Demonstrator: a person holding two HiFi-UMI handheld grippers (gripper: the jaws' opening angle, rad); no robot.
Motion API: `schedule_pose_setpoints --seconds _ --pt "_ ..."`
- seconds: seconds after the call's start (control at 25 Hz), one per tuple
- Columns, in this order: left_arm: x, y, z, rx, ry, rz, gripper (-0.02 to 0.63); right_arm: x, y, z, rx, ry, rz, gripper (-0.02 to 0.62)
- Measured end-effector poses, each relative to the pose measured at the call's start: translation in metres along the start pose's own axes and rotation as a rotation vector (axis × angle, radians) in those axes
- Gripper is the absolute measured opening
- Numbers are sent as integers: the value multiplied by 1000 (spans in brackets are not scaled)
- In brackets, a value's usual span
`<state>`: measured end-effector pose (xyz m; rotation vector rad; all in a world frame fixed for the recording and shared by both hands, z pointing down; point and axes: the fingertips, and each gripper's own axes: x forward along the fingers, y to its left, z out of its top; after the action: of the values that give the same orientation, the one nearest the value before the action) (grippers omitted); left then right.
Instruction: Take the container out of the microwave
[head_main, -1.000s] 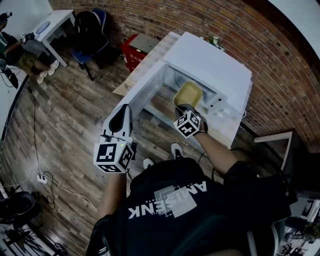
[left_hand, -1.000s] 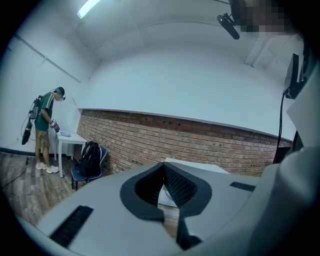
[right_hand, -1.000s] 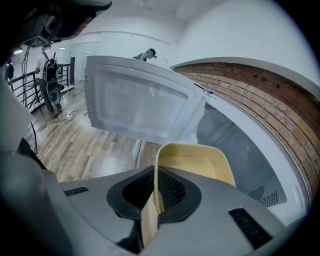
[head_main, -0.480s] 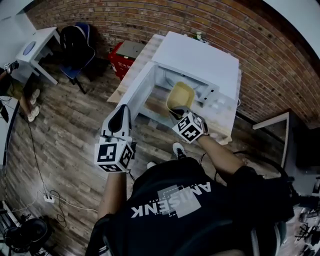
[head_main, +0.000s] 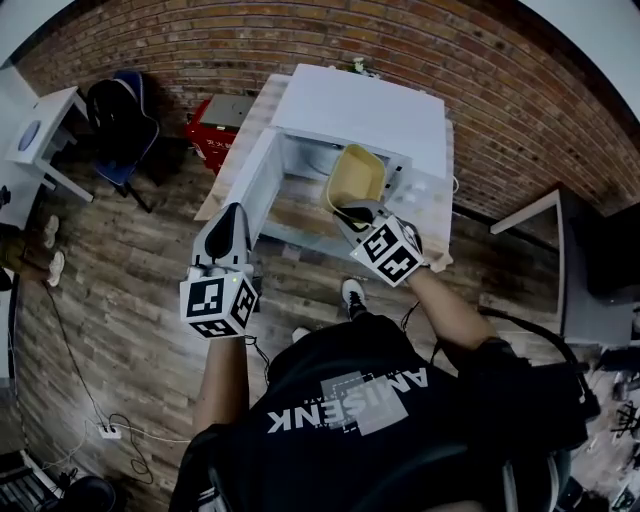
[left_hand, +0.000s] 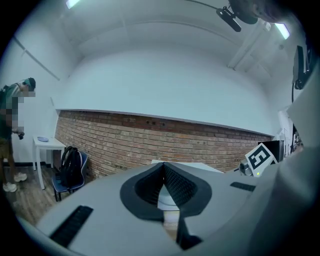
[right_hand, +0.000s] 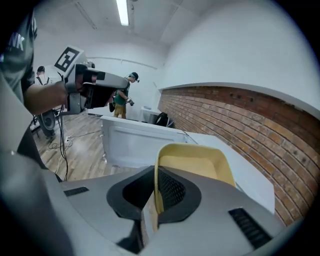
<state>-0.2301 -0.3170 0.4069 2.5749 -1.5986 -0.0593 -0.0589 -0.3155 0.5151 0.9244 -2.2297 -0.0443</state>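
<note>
The yellow container (head_main: 356, 176) hangs tilted in front of the open white microwave (head_main: 360, 108), just outside its cavity. My right gripper (head_main: 351, 212) is shut on its near wall. In the right gripper view the thin yellow wall (right_hand: 156, 186) is pinched between the dark pads, and the container (right_hand: 199, 165) opens away from me, nothing showing inside. My left gripper (head_main: 230, 210) stands to the left, near the swung-out microwave door (head_main: 246, 188), shut with nothing between its fingers; its pads meet in the left gripper view (left_hand: 163, 172).
The microwave stands on a wooden table (head_main: 300, 215) against a brick wall (head_main: 500, 90). A red box (head_main: 208, 138), a blue chair with a backpack (head_main: 118, 118) and a white side table (head_main: 40, 130) are at the left. People (right_hand: 122, 100) stand further back in the room.
My right gripper has lifted the yellow container up and back out of the microwave cavity. The left gripper has shifted only slightly and stays shut.
</note>
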Motion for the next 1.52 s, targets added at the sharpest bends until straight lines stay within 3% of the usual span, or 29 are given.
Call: schedule_pose_setpoints --seconds 0.24,0.44,0.72,1.08,1.52 --pt "24 -12 3 11 1 -56 11 -43 -38 13 66 -64 -96 51" --pt "41 -27 10 22 2 -81 11 -72 -72 14 63 -92 -164 51" --pt "58 -57 20 14 -28 -89 11 -115 -110 19 110 -192 -210 51" --pt "84 -104 20 13 12 -105 11 -162 -160 4 112 -244 -233 51" --pt "87 -84 47 65 -19 73 11 -196 -220 -7 170 -338 -282 51"
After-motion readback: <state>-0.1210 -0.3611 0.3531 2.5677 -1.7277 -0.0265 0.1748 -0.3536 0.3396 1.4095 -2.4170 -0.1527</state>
